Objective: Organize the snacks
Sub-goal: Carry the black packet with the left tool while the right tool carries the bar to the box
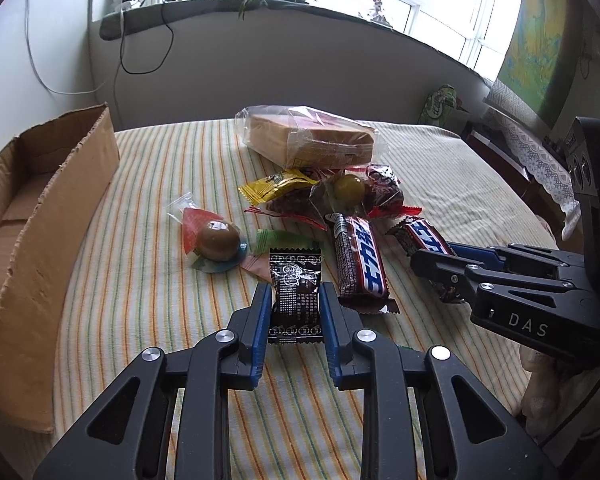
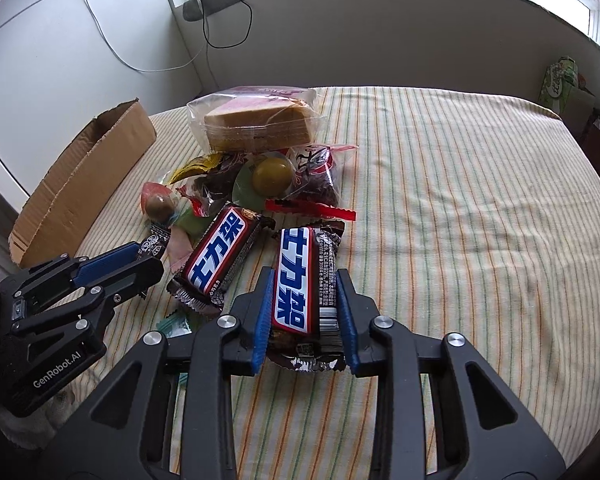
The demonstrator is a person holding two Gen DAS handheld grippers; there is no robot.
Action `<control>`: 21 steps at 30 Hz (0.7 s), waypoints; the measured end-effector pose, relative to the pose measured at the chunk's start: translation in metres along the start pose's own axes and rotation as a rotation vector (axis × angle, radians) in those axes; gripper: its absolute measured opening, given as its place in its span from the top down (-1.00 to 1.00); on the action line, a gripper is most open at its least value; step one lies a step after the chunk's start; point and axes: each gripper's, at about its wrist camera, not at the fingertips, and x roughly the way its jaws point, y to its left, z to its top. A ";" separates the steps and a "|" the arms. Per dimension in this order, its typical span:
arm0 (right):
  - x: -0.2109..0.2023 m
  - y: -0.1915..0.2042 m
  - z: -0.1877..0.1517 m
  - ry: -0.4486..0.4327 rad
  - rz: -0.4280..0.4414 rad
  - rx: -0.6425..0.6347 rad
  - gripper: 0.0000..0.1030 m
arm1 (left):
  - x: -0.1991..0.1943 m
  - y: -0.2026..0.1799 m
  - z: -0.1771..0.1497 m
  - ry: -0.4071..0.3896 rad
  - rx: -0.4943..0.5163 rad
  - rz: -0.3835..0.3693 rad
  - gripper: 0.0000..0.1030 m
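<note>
Surface: I see a tabletop [image 2: 440, 184] under a soft woven cloth, cream with thin orange and green stripes, lightly creased.
Box: a shallow open tray of raw brown corrugated cardboard [image 1: 56, 216] with ragged torn edges lies along the left edge of the cloth.
Snack heap: glossy, crinkly wrappers are piled mid-cloth, and behind them sits a clear plastic bag of sliced tan cake [image 2: 256, 124].
Jelly cups: two small clear domed cups, one with a brown ball [image 1: 218, 240] and one with an olive-green ball [image 2: 272, 178].
Yellow packet: a flat yellow foil sachet [image 1: 276, 186] lies at the heap's left side.
Left tool: my left tool [image 1: 296, 308] has its blue ribbed pads pressed on both sides of a small black foil candy packet with white print [image 1: 296, 288]; narrow gap, packet pinched just above the cloth.
Right tool: my right tool [image 2: 306, 300] is closed down on a brown, red and blue chocolate bar with crimped ends [image 2: 304, 280]; the bar lies lengthwise between the pads, resting on the cloth.
Second bar: a matching chocolate bar [image 2: 220, 256] lies just left of the gripped one, apart from it.
</note>
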 end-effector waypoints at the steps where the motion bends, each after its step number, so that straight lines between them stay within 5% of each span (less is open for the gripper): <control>1: -0.003 0.001 0.001 -0.007 0.000 -0.001 0.40 | -0.003 0.001 0.001 -0.008 -0.004 -0.003 0.56; 21: -0.043 0.089 0.038 -0.130 0.120 -0.159 0.40 | -0.078 0.049 0.019 -0.248 -0.123 0.062 0.56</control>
